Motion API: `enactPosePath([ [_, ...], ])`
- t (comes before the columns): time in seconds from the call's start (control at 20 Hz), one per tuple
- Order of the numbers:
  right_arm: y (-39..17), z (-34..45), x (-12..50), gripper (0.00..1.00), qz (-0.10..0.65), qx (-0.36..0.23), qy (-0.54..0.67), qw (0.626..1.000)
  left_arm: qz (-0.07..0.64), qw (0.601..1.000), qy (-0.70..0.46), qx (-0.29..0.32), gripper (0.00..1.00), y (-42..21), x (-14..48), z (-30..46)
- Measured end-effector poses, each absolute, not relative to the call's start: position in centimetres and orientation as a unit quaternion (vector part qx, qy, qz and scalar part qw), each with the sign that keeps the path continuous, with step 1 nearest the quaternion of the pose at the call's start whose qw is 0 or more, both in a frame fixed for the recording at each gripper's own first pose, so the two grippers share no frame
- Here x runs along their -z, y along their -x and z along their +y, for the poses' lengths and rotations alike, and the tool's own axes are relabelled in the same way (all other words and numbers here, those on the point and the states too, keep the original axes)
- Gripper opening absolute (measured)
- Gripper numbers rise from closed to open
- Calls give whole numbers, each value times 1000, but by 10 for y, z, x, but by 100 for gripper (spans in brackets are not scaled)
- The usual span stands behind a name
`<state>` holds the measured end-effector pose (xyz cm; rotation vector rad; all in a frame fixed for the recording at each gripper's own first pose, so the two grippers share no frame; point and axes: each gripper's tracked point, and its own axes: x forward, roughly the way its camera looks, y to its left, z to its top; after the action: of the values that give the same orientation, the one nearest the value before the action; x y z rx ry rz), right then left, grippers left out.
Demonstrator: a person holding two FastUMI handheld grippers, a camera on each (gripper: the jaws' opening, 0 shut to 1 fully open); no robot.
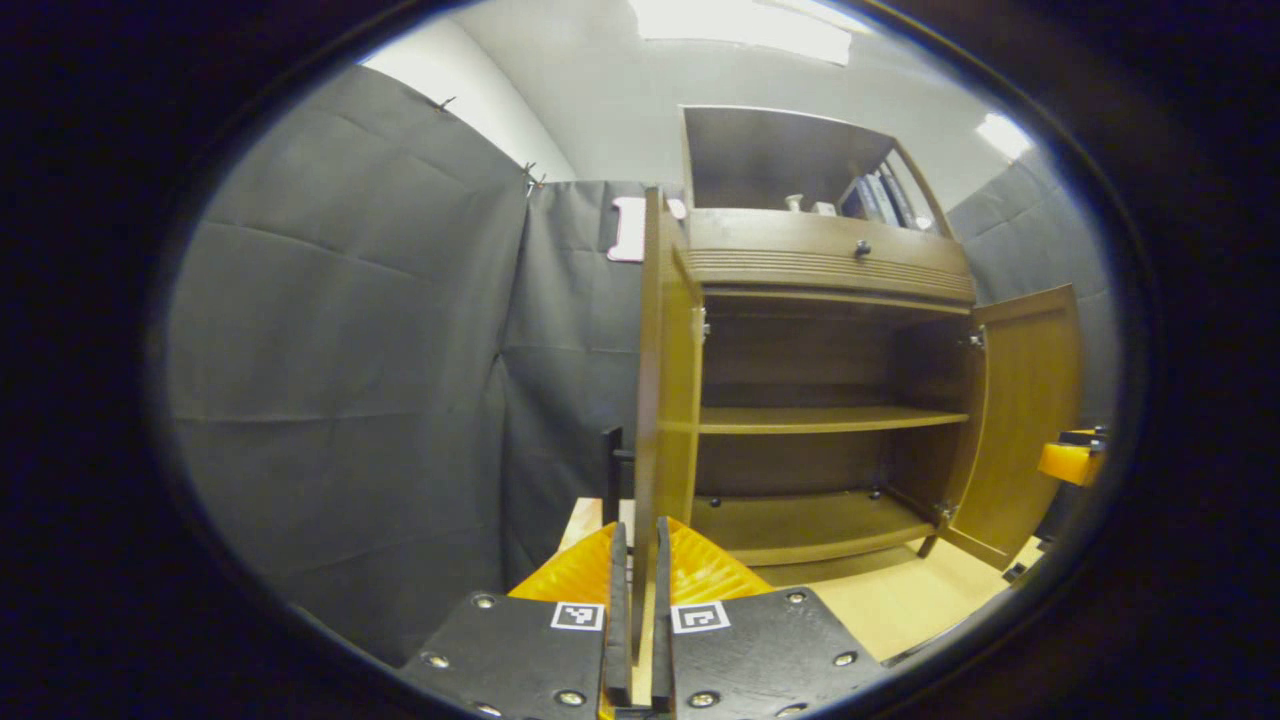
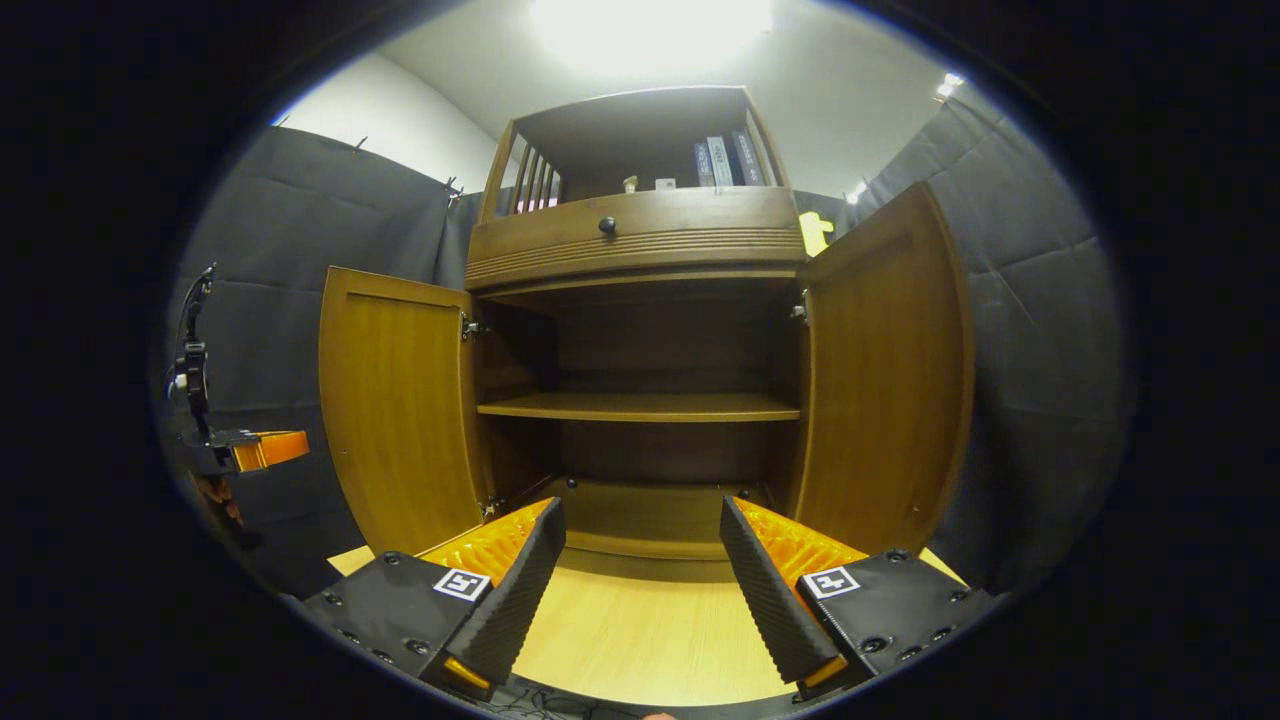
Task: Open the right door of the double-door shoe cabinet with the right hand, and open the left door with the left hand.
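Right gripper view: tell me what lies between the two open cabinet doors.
In the right gripper view, between the left door and the right door lies the cabinet's open interior: one middle shelf and the bottom board, both bare.

From the left hand-held gripper (image 1: 640, 600) we look forward and a little upward, right along the edge of the cabinet's left door (image 1: 662, 400), which rises straight ahead of our fingers and very near. The open cabinet (image 1: 820, 400) spreads ahead and to our right.

From the right hand-held gripper (image 2: 640, 580) we face the cabinet (image 2: 640, 380) squarely, low over the pale surface (image 2: 640, 630) (tilted up too), close, with one door on each side of us.

Both views share the shelves, the drawer above, and both doors; each also catches the other hand-held gripper off at its edge.
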<state>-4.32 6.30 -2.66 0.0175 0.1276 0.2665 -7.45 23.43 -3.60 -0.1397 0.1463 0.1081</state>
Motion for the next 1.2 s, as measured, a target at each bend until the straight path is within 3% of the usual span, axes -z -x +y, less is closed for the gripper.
enactPosePath([
  [0.1, 54, 52, 22, 98, 60, -126, -9, 990, 68, 995, 63, -44, 8, 86, 26, 219],
  [0.15, 60, 46, 21, 93, 59, -124, -9, 990, 65, 995, 63, -39, 8, 93, 21, 210],
  [0.25, 70, 37, 17, 98, 58, -119, -7, 991, 59, 996, 65, -31, 10, 102, 13, 197],
  [0.35, 77, 28, 13, 93, 56, -113, -7, 992, 55, 996, 66, -27, 10, 112, 7, 188],
  [0.4, 79, 25, 9, 98, 55, -109, -6, 993, 53, 996, 66, -26, 10, 116, 4, 184],
  [0.5, 86, 18, 6, 93, 53, -102, -6, 993, 51, 996, 63, -24, 8, 126, 2, 177],
  [0.75, 98, 4, 1, 93, 58, -89, -13, 994, 45, 998, 45, -18, 8, 131, -1, 174],
  [0.85, 102, 1, 0, 98, 59, -86, -16, 994, 43, 998, 42, -20, 23, 140, -4, 167],
  [1.1, 108, -5, -2, 93, 58, -82, -19, 995, 43, 998, 36, -23, 61, 150, -9, 164],
  [1.2, 109, -6, -4, 98, 57, -81, -19, 995, 41, 998, 36, -27, 69, 151, -11, 164],
])
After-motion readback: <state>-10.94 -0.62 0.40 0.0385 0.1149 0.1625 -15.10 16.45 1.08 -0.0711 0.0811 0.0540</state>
